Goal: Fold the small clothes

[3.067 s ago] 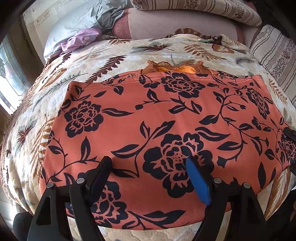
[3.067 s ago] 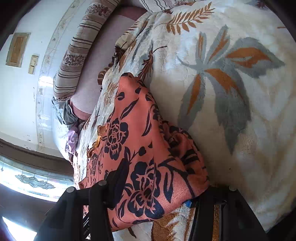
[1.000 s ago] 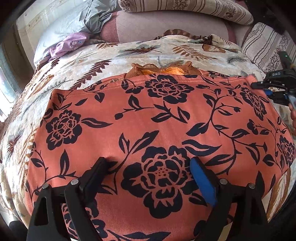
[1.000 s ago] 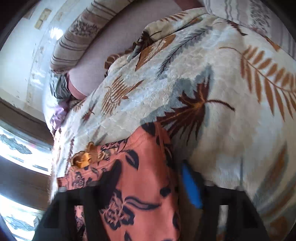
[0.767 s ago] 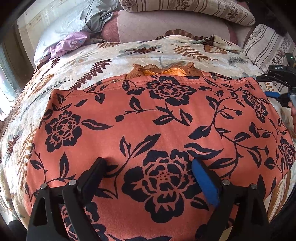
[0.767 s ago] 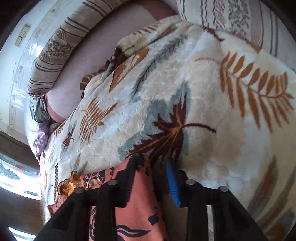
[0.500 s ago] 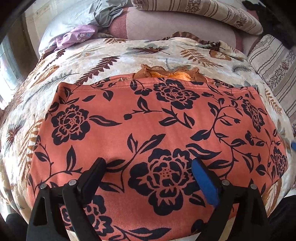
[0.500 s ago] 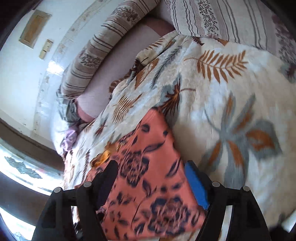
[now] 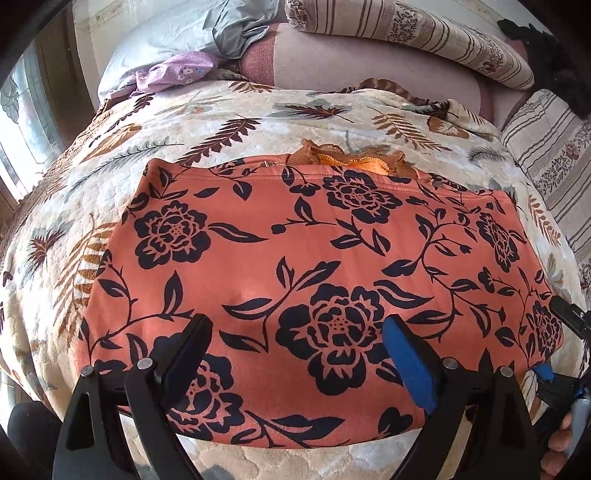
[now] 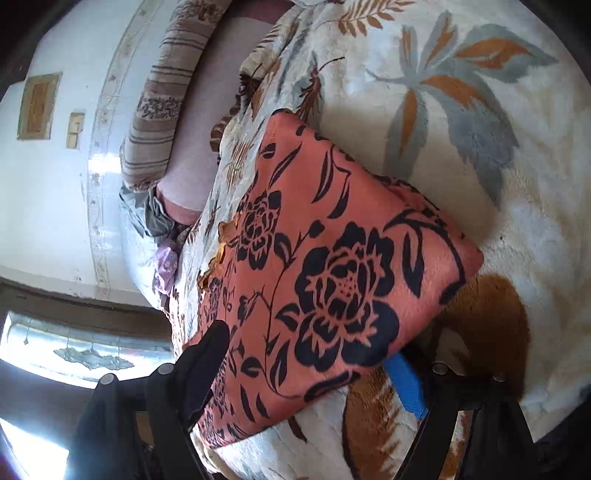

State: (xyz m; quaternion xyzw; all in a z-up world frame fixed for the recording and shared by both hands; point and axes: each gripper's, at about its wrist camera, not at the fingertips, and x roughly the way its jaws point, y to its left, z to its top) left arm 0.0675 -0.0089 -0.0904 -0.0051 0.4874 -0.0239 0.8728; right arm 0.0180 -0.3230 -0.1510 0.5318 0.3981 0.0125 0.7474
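Orange floral garment (image 9: 314,266) flat on leaf-print blanket (image 9: 236,122), left gripper (image 9: 295,332) wide above it, right gripper (image 10: 314,354) opening astride its corner.

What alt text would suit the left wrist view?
An orange floral garment lies flat on a leaf-print blanket, the left hand-held gripper open above its near edge. The right hand-held gripper enters at the right edge; striped pillows lie behind.
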